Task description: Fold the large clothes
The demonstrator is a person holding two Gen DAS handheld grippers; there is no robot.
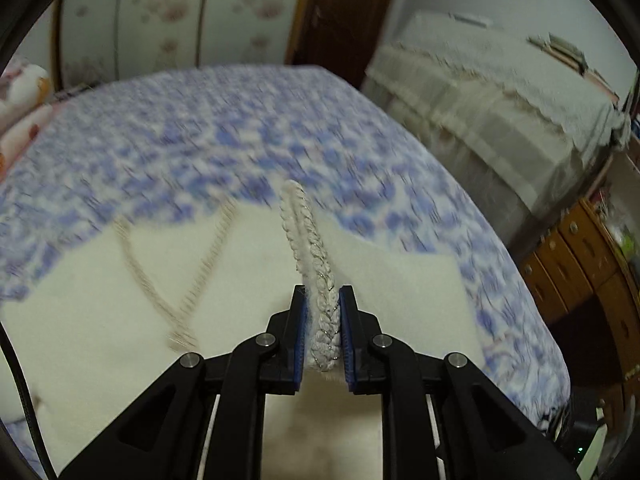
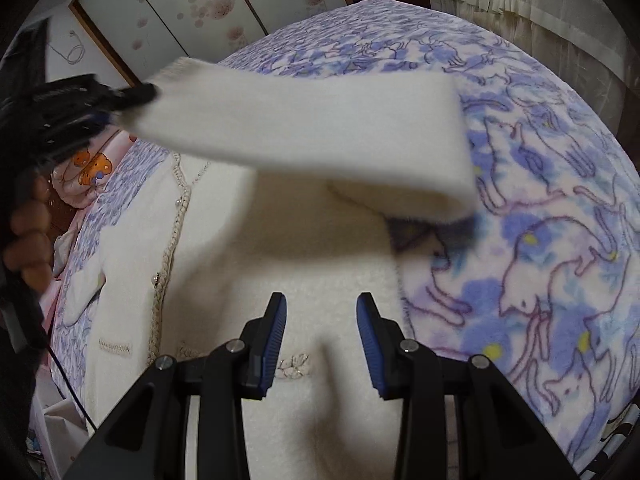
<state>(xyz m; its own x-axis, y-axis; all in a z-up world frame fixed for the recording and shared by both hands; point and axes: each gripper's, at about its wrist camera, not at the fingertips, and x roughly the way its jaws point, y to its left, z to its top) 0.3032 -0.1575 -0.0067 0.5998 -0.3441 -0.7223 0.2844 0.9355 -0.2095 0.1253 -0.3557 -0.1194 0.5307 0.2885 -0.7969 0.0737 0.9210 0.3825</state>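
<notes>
- Left gripper (image 1: pixel 323 320), nearest, clamps the braided sleeve cuff (image 1: pixel 316 300).
- Cream cardigan (image 2: pixel 280 280) lies on the purple cat-print blanket (image 2: pixel 540 240); its lifted sleeve (image 2: pixel 304 132) crosses above it.
- Right gripper (image 2: pixel 321 344) hovers parted, empty, over the cardigan.
- No readable writing.

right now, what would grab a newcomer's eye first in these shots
A cream sleeve hangs lifted across the middle of the right wrist view, its cuff pinched by the left gripper at upper left. Under it the cream cardigan lies spread on the blue and purple animal-print blanket, over which the right gripper hovers open.
</notes>
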